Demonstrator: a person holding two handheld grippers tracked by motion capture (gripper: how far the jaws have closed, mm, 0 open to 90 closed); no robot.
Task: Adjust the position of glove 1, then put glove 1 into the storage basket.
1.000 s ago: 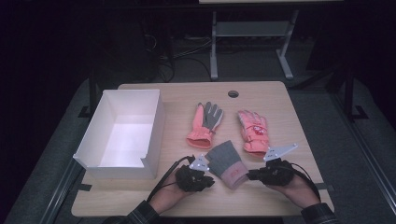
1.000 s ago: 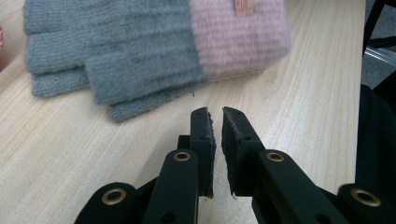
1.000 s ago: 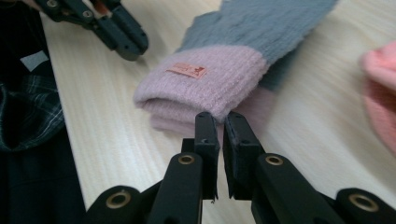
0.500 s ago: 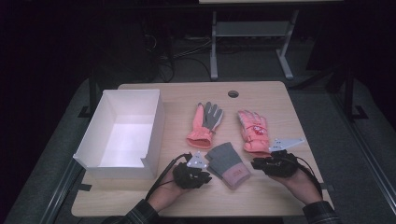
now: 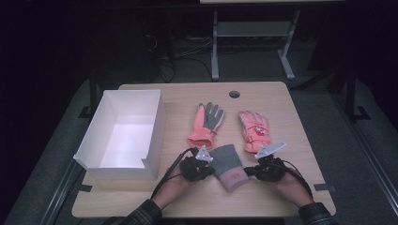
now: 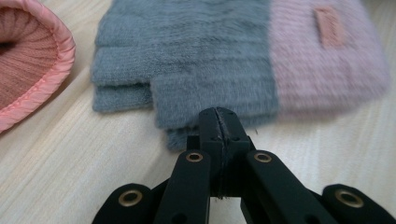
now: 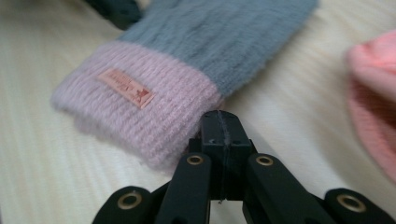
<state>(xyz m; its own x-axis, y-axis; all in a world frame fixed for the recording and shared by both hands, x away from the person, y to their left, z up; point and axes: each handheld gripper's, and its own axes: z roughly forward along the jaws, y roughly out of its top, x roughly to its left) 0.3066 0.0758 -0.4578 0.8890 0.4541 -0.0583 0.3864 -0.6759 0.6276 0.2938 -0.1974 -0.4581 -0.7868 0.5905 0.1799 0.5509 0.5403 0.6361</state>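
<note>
A grey knit mitten with a pink cuff lies flat near the table's front edge. My left gripper is at its left side. In the left gripper view the jaws have just been closing and now stand pressed together, with the gripper against the mitten's grey thumb flap. My right gripper is at the cuff end, its jaws also just closed. The gripper touches the pink cuff. I see no fabric between either pair of jaws.
Two pink gloves lie beyond the mitten, one palm up with a grey palm and one to its right. An open white box stands at the left. The wooden table has a cable hole at the back.
My right gripper drew a little away to the right, then came back left and down to the cuff. The left gripper and the mitten have barely shifted.
</note>
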